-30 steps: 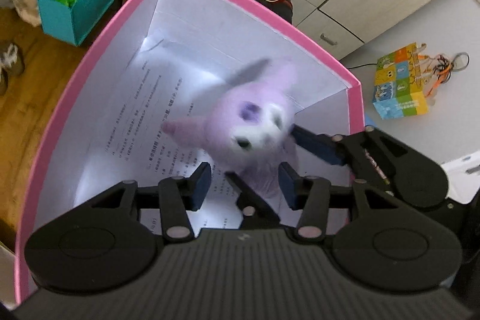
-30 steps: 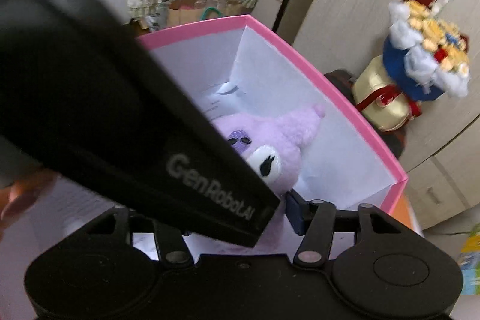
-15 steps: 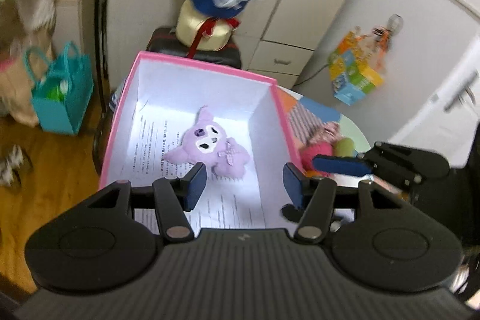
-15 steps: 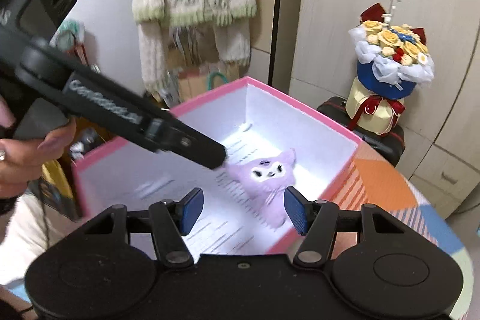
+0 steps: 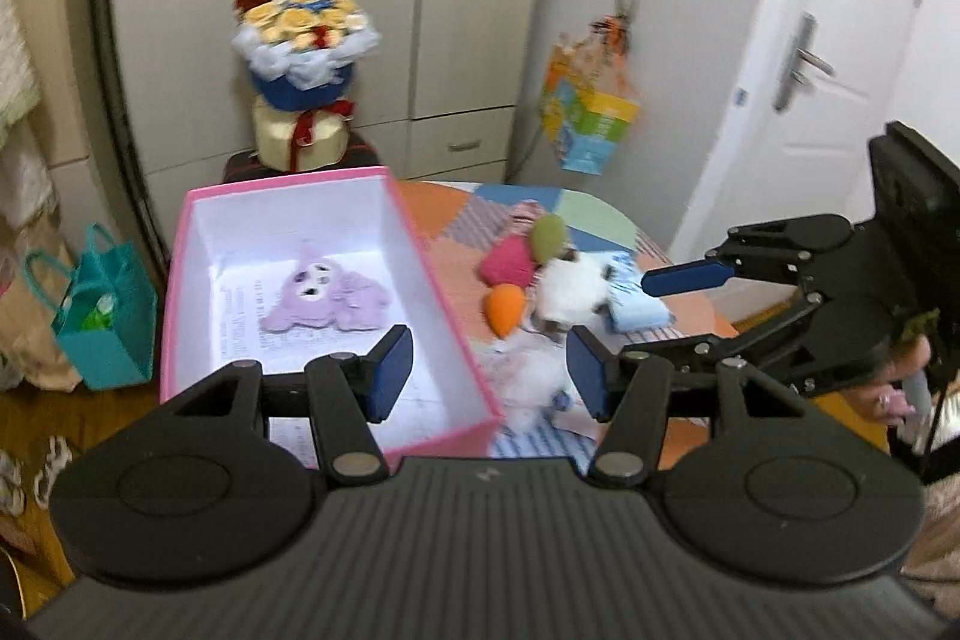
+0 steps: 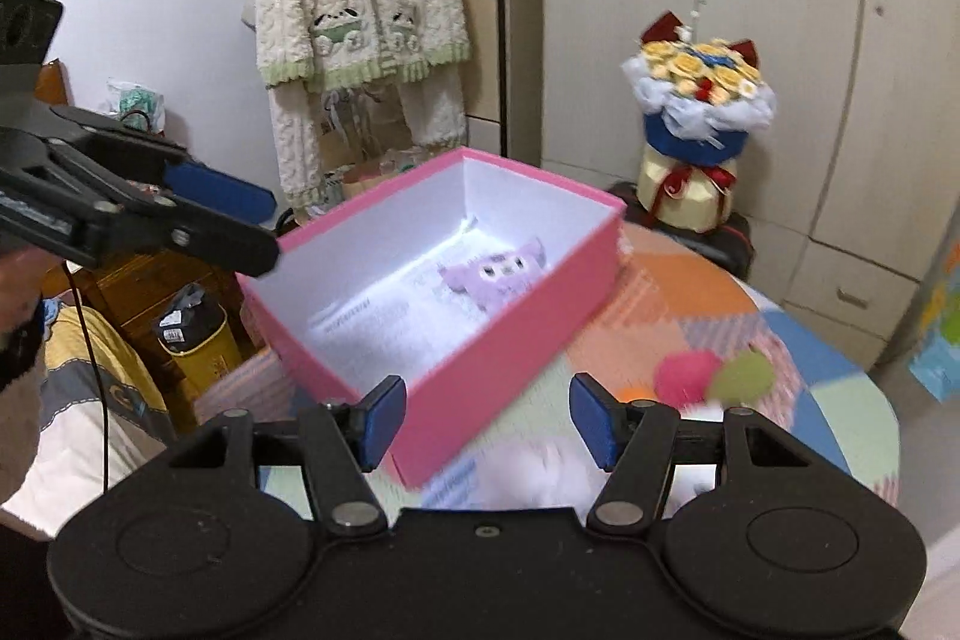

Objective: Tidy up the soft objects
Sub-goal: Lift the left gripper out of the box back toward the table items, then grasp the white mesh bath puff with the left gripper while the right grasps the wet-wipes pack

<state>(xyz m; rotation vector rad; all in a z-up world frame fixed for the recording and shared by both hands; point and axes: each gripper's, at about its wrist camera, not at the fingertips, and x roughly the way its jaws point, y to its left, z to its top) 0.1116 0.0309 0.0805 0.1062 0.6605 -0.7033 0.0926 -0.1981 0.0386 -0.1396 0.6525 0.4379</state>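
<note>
Remaining soft toys (pink plush ball (image 5: pixel 507 261), green ball (image 5: pixel 549 237), orange piece (image 5: pixel 506 308), white fuzzy plush (image 5: pixel 573 287)) cluster on patchwork table (image 5: pixel 468 214) right of pink cardboard box (image 5: pixel 441 304) holding purple plush (image 5: pixel 327 293); right gripper (image 6: pixel 486 421), jaws apart and empty, sits nearer than left gripper (image 5: pixel 489 370), likewise parted, empty.

Beige wardrobe (image 5: pixel 360 10), white door (image 5: pixel 840 70), wooden floor (image 5: pixel 72 418)

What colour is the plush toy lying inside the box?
Lilac purple with a white face; the plush toy shows best in the left wrist view.
</note>
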